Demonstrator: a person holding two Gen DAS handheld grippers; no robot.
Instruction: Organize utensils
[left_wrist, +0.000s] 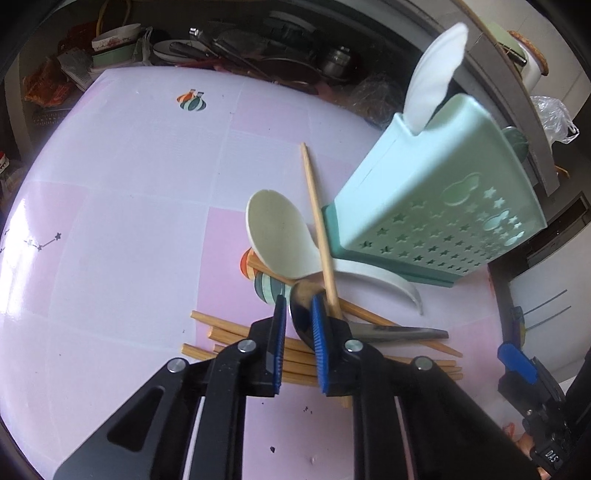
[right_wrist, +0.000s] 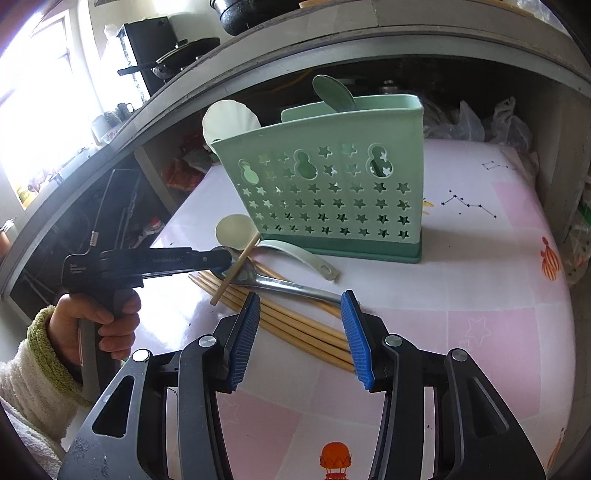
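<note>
Left gripper (left_wrist: 298, 299) is down at the pile beside the holder, pitched steeply toward the table (left_wrist: 129, 221). Its blue pads (left_wrist: 279, 339) stand close together with the bowl of the metal spoon (left_wrist: 406, 332) showing in the narrow gap. Whether the pads actually bite on the bowl cannot be told. The spoon lies flat, its long axis across the left wrist view, bowl at the gripper tips and handle pointing right. One loose chopstick (left_wrist: 314, 206) passes just outside the right-hand pad. It tilts, far end pointing up and away toward the holder's corner, near end hidden under the finger. The right wrist view shows it sloping across the spoon bowl, at the left gripper's tip. A hand (right_wrist: 99, 325) in a fluffy cream sleeve (right_wrist: 33, 369) grips the left tool's pistol handle, barrel reaching rightward to the spoon. Right gripper (right_wrist: 301, 332) hovers above the bundle of chopsticks (right_wrist: 295, 325), jaws apart, nothing between them. The bundle runs diagonally under it, from near the spoon toward the right-hand pad. A cream plastic spoon (left_wrist: 275, 236) rests next to the metal one, bowl up. The mint holder (left_wrist: 424, 192) with star cutouts stands upright just behind the pile, a white spoon (left_wrist: 436, 74) and a green spoon (right_wrist: 334, 92) sticking out of its top.
</note>
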